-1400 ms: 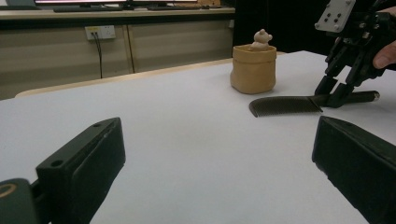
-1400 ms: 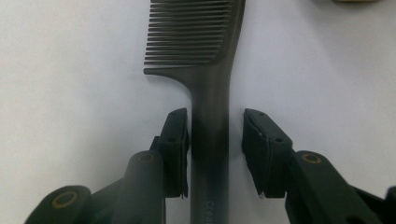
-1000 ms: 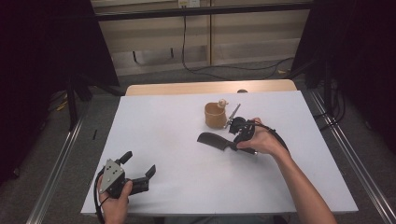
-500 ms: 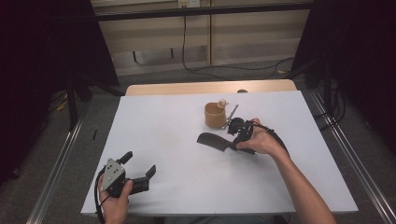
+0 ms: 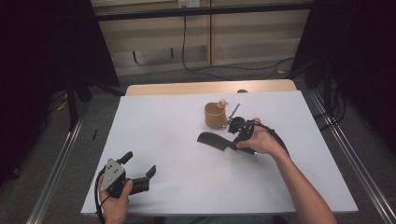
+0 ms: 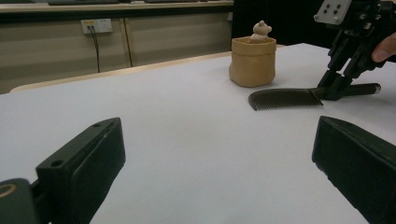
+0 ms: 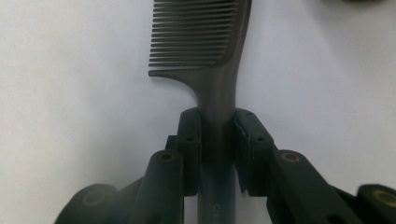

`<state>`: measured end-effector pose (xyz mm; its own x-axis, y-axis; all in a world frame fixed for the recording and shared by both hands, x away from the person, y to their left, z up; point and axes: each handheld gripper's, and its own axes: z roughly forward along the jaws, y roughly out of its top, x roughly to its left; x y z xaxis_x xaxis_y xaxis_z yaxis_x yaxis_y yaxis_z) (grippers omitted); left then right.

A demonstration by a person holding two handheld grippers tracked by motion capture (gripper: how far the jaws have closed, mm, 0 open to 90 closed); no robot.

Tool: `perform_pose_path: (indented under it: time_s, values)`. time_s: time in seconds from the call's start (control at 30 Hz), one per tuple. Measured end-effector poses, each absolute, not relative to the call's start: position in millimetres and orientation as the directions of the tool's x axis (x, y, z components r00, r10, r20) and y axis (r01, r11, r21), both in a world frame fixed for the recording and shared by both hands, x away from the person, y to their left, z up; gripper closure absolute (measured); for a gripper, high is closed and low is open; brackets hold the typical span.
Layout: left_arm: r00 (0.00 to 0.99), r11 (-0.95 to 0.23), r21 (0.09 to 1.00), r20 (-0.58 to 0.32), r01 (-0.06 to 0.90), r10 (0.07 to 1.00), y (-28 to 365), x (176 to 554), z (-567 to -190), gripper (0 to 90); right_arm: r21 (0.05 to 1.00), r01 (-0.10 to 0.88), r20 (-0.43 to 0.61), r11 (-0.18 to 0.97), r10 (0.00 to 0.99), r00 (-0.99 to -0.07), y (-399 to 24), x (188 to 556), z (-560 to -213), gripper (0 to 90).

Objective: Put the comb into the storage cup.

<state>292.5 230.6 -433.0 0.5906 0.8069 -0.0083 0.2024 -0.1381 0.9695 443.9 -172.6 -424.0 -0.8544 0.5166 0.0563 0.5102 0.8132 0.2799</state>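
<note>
Black comb [image 5: 212, 139] flat on white table [image 5: 168, 121], just right of centre, teeth end pointing toward 9 o'clock. Right gripper [image 7: 218, 140] pinching comb handle, jaws pressed on both sides; right hand [image 5: 261, 142] behind it. Tan pot [image 5: 215, 115] with small bear figure [image 6: 260, 31] on top, near comb at 12 o'clock. Left gripper [image 5: 140, 173] at table's 7 o'clock corner, jaws spread wide, nothing between; left hand [image 5: 114, 200] holds it.

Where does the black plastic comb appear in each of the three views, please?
High view: the black plastic comb lies right of centre, handle in the right tongs.
Left gripper view: comb at upper right.
Right gripper view: comb at top centre.
Shared landmark: the right tongs clamping its handle.
</note>
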Motion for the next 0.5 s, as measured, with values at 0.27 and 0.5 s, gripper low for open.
perform_pose_path:
  time_s: [0.27,0.5]
  values:
    - [0.588,-0.138,0.969,-0.008,0.203,0.808,231.1,292.1,-432.9,2.7,0.313,0.517,0.079,0.797,0.521,-0.850,-176.0,441.8,-421.2,73.4]
    - [0.588,-0.137,0.969,-0.009,0.204,0.809,231.0,292.1,-433.1,2.6,0.355,0.524,0.088,0.774,0.531,-0.843,-181.4,439.5,-417.9,73.4]
